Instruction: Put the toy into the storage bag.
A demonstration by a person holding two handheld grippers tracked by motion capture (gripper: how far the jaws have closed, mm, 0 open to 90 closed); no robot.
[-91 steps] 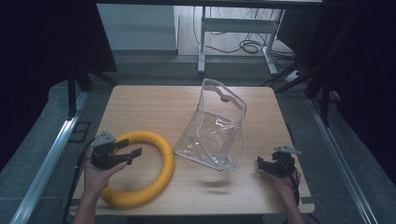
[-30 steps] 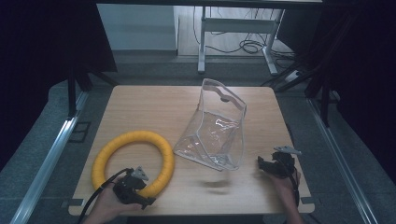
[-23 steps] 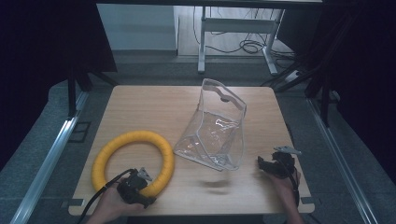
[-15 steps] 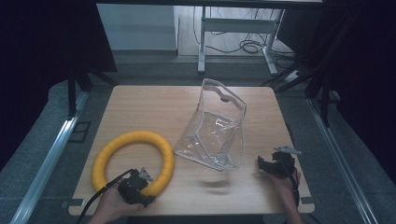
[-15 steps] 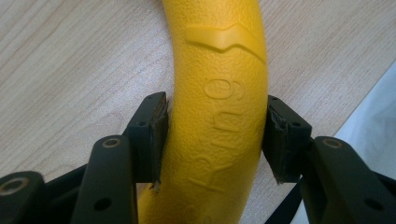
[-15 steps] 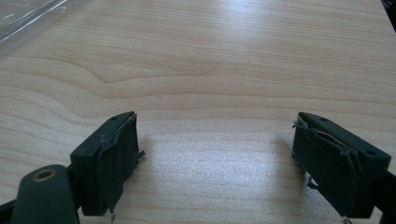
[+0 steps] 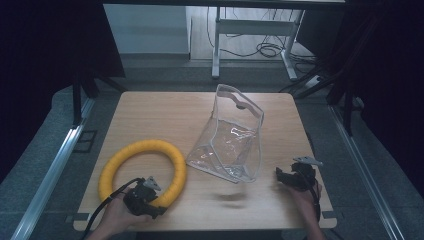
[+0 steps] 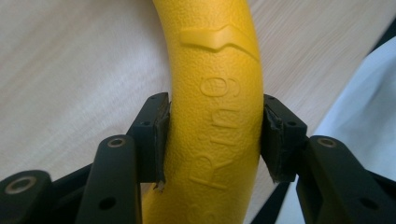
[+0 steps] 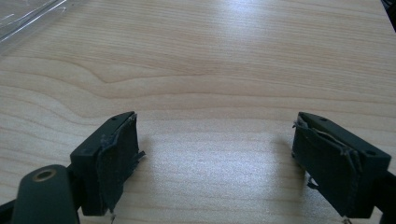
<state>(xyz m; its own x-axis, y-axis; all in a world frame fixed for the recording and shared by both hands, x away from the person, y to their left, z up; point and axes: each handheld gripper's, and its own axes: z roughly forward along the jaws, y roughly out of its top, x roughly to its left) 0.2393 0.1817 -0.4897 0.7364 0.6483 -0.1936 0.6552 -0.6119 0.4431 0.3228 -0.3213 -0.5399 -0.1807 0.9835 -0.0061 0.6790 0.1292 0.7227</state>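
A yellow foam ring (image 7: 142, 150) lies flat on the front left of the wooden table (image 7: 160, 115). My left gripper (image 7: 156, 196) sits at the ring's near edge, held by a hand. In the left gripper view, both pads (image 8: 156, 135) press against the sides of the ring (image 8: 215, 84), which bears raised lettering. A clear plastic bag (image 7: 227, 142) stands mid-table, tilted, its mouth up. My right gripper (image 7: 280, 176) rests at the front right, open, with bare wood between its jaws (image 9: 215, 140). A corner of the bag (image 9: 28, 14) shows at that view's top left.
Beyond the table's far edge stand a desk frame (image 7: 250, 30) and cables on the floor (image 7: 265, 50). Metal rails (image 7: 50, 165) run along both sides of the table. Bare wood lies between the bag and the right gripper.
My left gripper has moved from the ring's left side to its near edge and closed on it. The right gripper, the bag and the ring have stayed put.
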